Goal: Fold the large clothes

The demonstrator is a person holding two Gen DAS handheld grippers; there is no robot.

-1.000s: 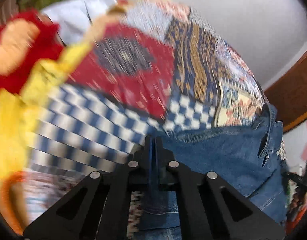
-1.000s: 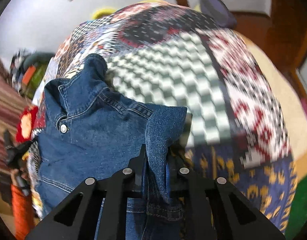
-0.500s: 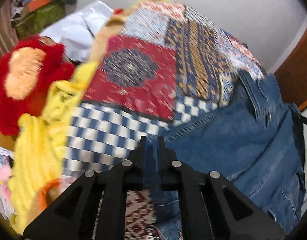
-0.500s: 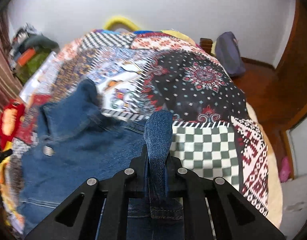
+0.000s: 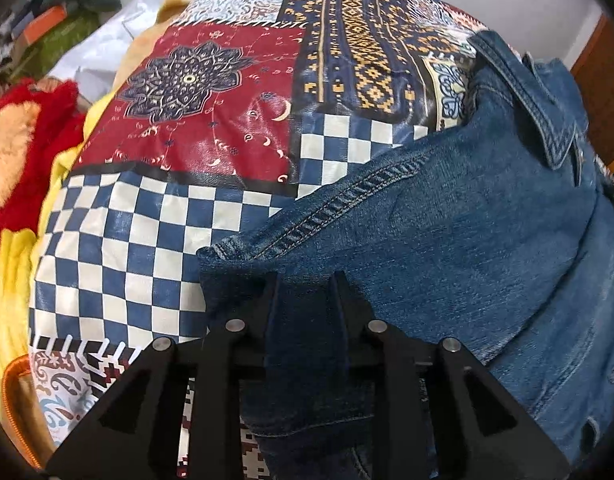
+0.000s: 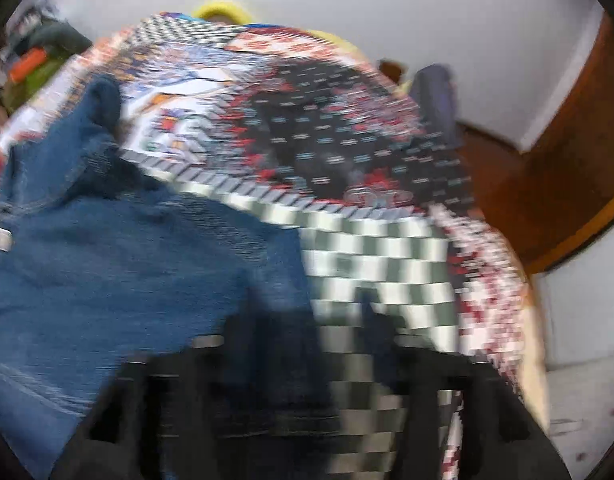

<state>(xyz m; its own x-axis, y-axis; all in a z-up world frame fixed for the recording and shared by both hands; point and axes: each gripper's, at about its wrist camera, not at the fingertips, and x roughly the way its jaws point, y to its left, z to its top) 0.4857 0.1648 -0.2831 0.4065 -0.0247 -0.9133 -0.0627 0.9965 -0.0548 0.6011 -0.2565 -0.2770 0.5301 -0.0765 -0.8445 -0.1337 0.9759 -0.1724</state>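
Left gripper (image 5: 305,280) jaws opening, denim jacket (image 5: 467,240) fold between them, on patchwork quilt (image 5: 211,128). Right gripper (image 6: 307,312) opening wide, jacket edge between; view blurred.

Jacket (image 5: 467,240) on quilt (image 5: 227,120) (plush toy (image 5: 23,140) left).

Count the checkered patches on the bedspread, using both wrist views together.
2. A blue-and-white checkered patch lies left of the denim jacket, seen from the left wrist. A dark-and-white checkered patch lies to the jacket's right, seen from the right wrist. The jacket may hide more.
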